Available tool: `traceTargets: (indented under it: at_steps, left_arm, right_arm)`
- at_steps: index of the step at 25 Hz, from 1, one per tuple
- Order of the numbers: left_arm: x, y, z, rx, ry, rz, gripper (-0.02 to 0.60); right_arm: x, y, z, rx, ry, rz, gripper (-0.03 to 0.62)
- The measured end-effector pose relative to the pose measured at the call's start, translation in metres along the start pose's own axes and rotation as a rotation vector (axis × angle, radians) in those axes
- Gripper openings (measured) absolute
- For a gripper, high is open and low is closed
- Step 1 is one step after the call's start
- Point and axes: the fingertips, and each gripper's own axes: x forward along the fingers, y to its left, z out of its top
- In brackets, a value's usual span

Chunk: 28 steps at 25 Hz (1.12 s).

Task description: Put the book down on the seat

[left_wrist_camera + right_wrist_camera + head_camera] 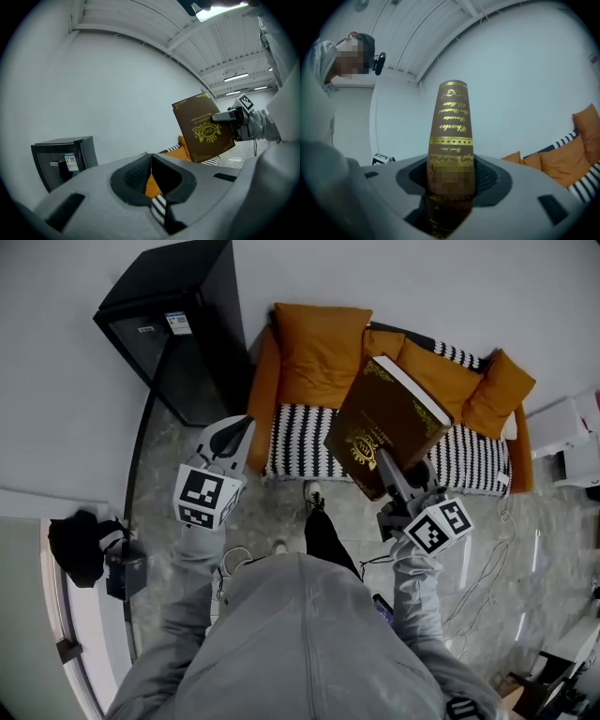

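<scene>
A thick brown book (389, 423) with gold ornament is held up in the air over the right part of the seat (300, 437), a striped black-and-white couch with orange cushions. My right gripper (392, 468) is shut on the book's lower part; in the right gripper view its spine (451, 136) stands upright between the jaws. In the left gripper view the book (204, 126) shows at the right. My left gripper (234, 435) is shut with nothing in it, near the couch's left front corner; its jaws meet in the left gripper view (151, 164).
A black cabinet (178, 324) stands left of the couch. Orange cushions (319, 348) lean along the couch's back. A dark bag (80, 545) lies on the floor at the left. Cables (487, 568) run over the floor at the right, beside white furniture (572, 442).
</scene>
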Motion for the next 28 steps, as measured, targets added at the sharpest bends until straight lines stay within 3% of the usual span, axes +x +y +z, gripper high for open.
traceTargets:
  at_steps: [8,15,28]
  left_arm:
    - [0.049,0.030,-0.015,-0.022,0.040,0.023,0.026]
    - [0.089,0.044,-0.031,-0.005,0.095,0.043,0.026]
    - [0.127,0.049,-0.102,-0.117,0.199,0.099,0.026]
  right_arm:
    - [0.071,-0.042,-0.006,0.050,0.052,0.095,0.238]
    - [0.115,-0.078,-0.029,0.091,0.115,0.128,0.238]
    - [0.157,-0.129,-0.109,0.195,0.230,0.148,0.238]
